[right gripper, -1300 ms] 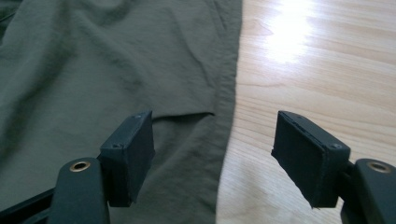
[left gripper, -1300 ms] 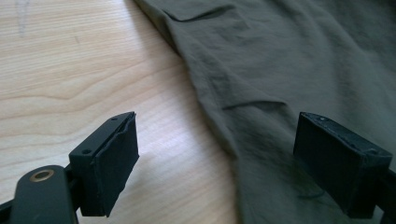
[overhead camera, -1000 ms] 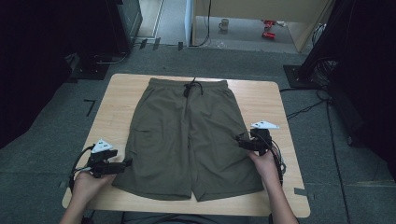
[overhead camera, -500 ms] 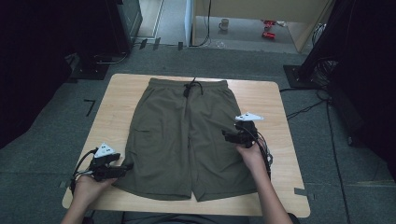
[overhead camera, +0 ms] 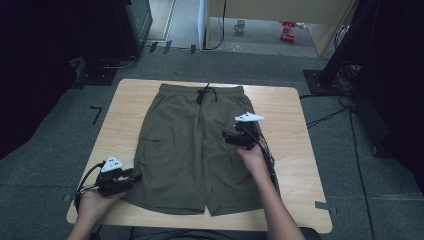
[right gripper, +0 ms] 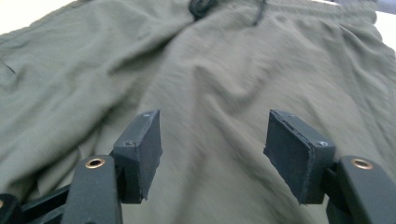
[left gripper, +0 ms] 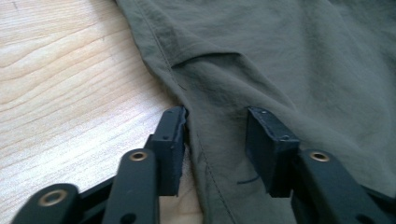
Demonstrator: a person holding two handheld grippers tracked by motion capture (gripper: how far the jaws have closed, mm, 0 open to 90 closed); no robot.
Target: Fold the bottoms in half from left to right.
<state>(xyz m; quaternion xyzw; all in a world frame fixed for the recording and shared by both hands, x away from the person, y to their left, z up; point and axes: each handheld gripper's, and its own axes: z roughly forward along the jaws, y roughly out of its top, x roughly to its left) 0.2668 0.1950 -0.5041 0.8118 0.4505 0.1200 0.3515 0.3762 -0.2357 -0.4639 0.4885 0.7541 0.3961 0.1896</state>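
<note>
On the table (overhead camera: 125, 105), olive shorts (overhead camera: 185, 145) lie flat.

You have bare light wooden tabletop (overhead camera: 125, 107) open to the left of the flat olive-green fabric shorts (overhead camera: 185, 145), and a wider bare strip to their right. The shorts lie low, so your grippers can pass above them freely. Your left gripper (left gripper: 215, 135) straddles the shorts' side hem, its jaws having just been closing, cloth between them. Your right gripper (right gripper: 212, 140) hovers over the middle, cloth beneath.
</note>
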